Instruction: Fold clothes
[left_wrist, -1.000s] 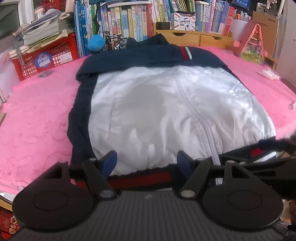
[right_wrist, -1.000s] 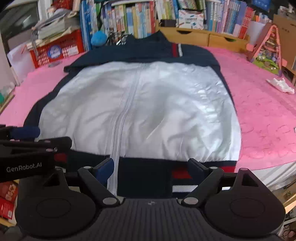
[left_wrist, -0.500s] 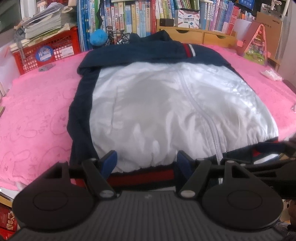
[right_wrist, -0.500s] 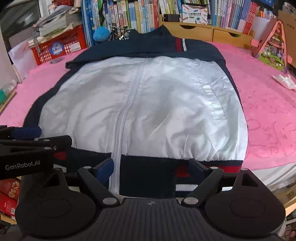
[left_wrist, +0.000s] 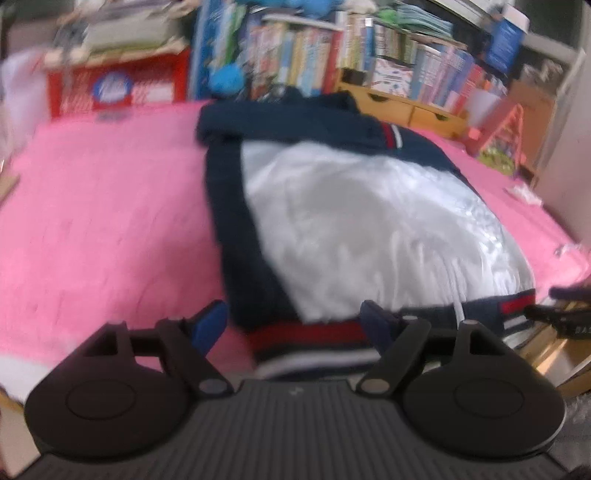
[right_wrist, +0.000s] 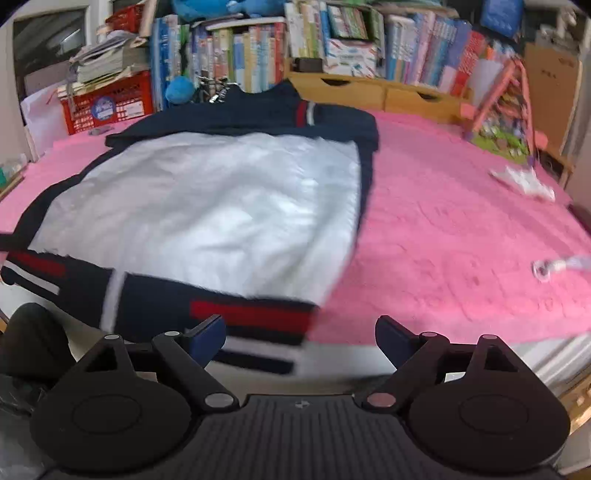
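Left gripper (left_wrist: 293, 325): jaws spread and opening further; the jacket's lower left corner lies between the blue fingers, pads not pressing on it. Empty.

Right gripper (right_wrist: 300, 338): jaws wide apart, nothing held; the lower right hem corner sits just ahead of its left finger, bare pink cover ahead of its right finger.

Jacket (right_wrist: 207, 206): white body, navy sleeves and collar, red-white-navy striped hem (left_wrist: 306, 334). Lies flat on the pink cover (left_wrist: 103, 221), zip side up, hem nearest both tools, collar at the far end towards the bookshelf (right_wrist: 229, 55). Left of centre ahead of the right tool; right of centre ahead of the left tool.

Step in hand, as judged: taking the two hem corners for a fold.
- Seat each corner deep between the pads, catching every layer of the ribbed band, not the slippery white shell alone.
- Close both tools together, so the hem stays straight.
- Lift low and evenly towards the collar; avoid dragging the cover.

Sharpness: left view blurred; fine contact at the pads cannot be confirmed.
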